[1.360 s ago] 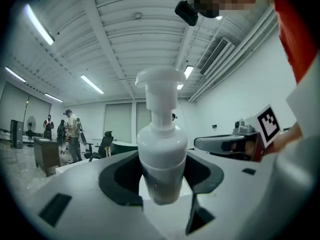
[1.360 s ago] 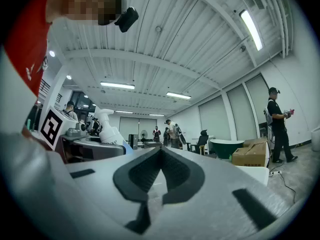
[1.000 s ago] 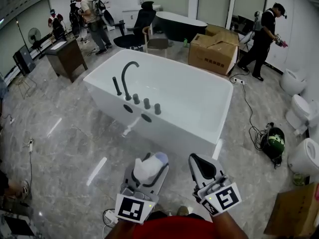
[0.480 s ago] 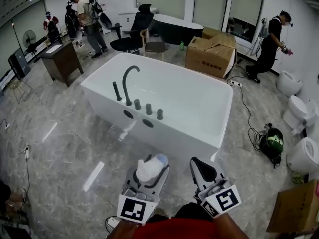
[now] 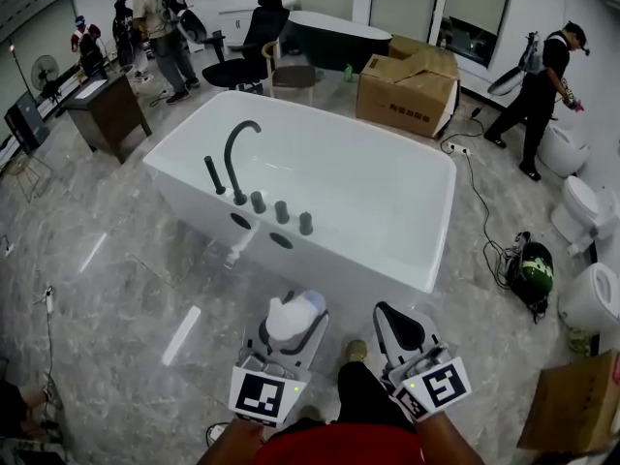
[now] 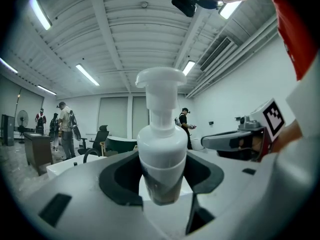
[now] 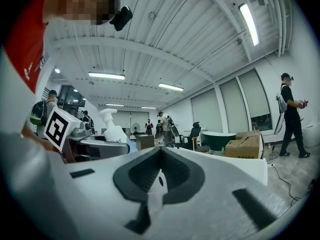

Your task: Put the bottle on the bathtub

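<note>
A white pump bottle (image 5: 293,319) (image 6: 161,149) stands upright between the jaws of my left gripper (image 5: 291,329) (image 6: 161,184), which is shut on its body. My right gripper (image 5: 400,329) (image 7: 161,176) is beside it, jaws closed together with nothing between them. The bottle also shows at the left in the right gripper view (image 7: 114,131). The white bathtub (image 5: 407,260) lies ahead on the floor, its near rim a short way beyond both grippers. A dark curved faucet (image 5: 237,158) and several dark knobs sit on the tub's near left ledge.
A cardboard box (image 5: 412,90) and a dark tub (image 5: 334,37) stand behind the bathtub. Toilets (image 5: 591,211) and a helmet (image 5: 531,271) with cables are at the right. A wooden desk (image 5: 107,114), an office chair (image 5: 257,51) and several people are at the back.
The bathtub has drawn nearer and shifted slightly in the head view as I stepped forward. Both grippers keep their hold and spacing; the person at the right walked further right.
</note>
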Demonstrator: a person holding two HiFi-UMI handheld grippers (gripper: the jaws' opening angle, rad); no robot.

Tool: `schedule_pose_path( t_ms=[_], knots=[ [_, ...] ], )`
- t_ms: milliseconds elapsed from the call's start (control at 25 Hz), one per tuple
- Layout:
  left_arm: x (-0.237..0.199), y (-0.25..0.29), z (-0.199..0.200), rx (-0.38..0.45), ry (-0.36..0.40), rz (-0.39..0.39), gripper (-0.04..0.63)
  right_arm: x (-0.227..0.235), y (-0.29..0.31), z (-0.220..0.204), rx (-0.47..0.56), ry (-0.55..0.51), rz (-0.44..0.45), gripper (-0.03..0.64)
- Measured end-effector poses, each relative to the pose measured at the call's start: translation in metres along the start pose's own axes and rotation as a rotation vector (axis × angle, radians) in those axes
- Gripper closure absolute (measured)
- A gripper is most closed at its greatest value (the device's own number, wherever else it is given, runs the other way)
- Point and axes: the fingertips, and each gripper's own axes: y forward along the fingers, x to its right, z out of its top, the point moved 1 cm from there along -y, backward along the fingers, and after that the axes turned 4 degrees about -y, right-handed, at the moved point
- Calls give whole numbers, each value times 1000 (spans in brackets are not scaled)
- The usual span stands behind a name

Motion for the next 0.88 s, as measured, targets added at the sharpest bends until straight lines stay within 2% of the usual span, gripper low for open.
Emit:
schedule_pose_path(
  t_ms=[200,560,680,880],
  knots=[
    [-17,65,-8,-24,38,23,365,59,47,-6,15,4,24,612],
    [-52,176,-26,-60,39,98,365,153,128,-11,7,2,124,612],
    [-61,205,-43,-107,12,131,365,179,144,-16,6,11,146,612],
    [-83,245,-88,-168,13,184,365,211,168,-36,-32,38,166,612]
  ],
)
